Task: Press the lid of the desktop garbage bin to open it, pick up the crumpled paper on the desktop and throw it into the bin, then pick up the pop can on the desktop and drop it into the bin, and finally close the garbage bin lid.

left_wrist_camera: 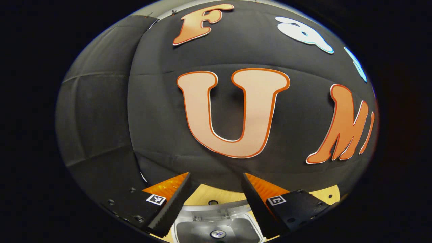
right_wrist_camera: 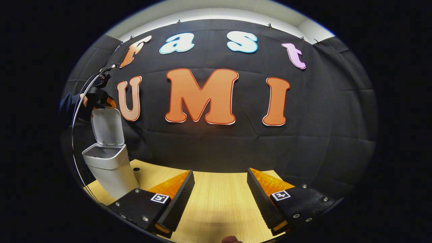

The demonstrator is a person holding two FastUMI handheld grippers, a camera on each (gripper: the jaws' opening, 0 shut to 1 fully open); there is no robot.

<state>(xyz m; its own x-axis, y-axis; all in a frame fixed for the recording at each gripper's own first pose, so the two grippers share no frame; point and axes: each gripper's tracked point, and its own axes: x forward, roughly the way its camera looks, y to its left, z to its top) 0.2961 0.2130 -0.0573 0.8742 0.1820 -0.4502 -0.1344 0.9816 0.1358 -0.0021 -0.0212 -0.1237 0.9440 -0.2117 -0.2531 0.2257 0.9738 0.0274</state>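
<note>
Both jaws wide; bin (right_wrist_camera: pixel 109 168) lid (right_wrist_camera: pixel 106 126) up.

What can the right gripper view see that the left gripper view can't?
Right gripper view: the whole bin from the side, its lid raised, and the left gripper above it, held by a hand. Left gripper view: looks down past its own open fingers into the bin's opening. Both: the wooden table and the bin. The right gripper is open, empty.
</note>
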